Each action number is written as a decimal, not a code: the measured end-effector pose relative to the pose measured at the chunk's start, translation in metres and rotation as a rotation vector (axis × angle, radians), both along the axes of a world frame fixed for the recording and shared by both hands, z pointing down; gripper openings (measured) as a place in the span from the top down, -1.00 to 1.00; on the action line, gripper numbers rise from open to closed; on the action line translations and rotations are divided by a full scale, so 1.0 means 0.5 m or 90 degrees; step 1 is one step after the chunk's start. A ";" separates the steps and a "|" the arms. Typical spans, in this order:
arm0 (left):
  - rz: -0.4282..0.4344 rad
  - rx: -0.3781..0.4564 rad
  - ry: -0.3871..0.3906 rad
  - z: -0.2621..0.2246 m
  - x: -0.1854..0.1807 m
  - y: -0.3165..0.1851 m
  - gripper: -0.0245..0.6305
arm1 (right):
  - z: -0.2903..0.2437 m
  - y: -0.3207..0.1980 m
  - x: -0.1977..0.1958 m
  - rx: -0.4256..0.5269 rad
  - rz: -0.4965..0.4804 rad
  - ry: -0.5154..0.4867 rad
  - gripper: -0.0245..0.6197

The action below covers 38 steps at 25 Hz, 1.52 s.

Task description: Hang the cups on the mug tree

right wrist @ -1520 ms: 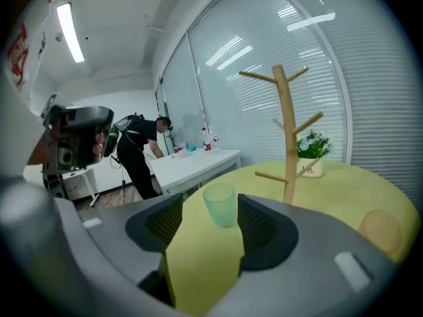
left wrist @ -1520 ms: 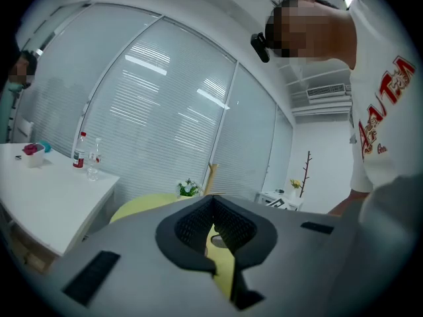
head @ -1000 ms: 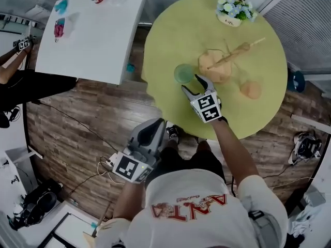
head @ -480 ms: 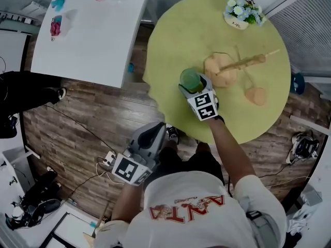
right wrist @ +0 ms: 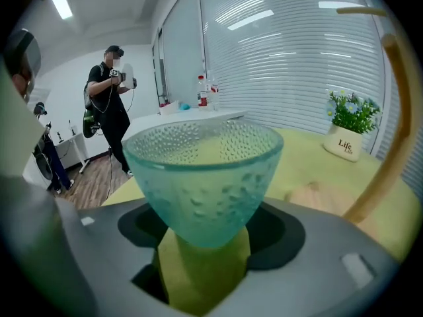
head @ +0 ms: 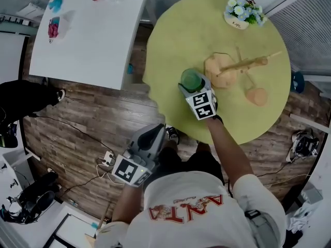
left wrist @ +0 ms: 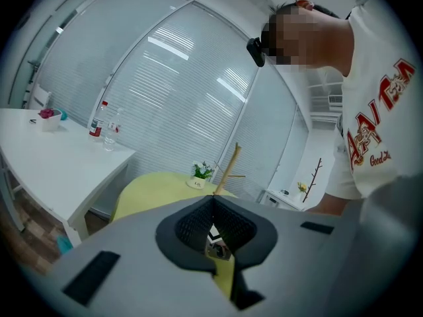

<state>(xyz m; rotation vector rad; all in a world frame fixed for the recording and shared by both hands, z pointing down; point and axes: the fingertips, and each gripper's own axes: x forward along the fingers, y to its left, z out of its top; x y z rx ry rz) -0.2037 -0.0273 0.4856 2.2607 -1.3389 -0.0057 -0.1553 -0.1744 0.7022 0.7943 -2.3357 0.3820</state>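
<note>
A green dimpled glass cup stands on the round yellow table, left of the wooden mug tree. My right gripper is around it and open. Its jaws have just been opening. In the right gripper view the cup sits between the jaws of the right gripper with dark gaps on both sides. An orange cup lies on the table right of the tree. My left gripper hangs shut and empty over the wooden floor, short of the table. The left gripper shows its tips meeting.
A small flower pot stands at the table's far edge. A white rectangular table with bottles is at the left. Cables and a power strip lie on the floor. A person in black stands across the room.
My right gripper has moved forward, so the green cup, earlier ahead of its tips, now sits between the jaws. The left gripper has barely shifted.
</note>
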 end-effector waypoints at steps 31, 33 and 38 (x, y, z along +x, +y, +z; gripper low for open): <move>0.180 0.098 0.001 -0.102 0.262 -0.095 0.90 | -0.294 0.179 0.296 0.001 -0.046 0.120 -0.10; 0.199 0.100 -0.004 -0.102 0.288 -0.097 0.90 | -0.313 0.190 0.304 0.001 -0.037 0.108 -0.10; 0.231 0.108 0.007 -0.118 0.346 -0.101 0.90 | -0.340 0.194 0.352 0.009 -0.013 0.108 -0.10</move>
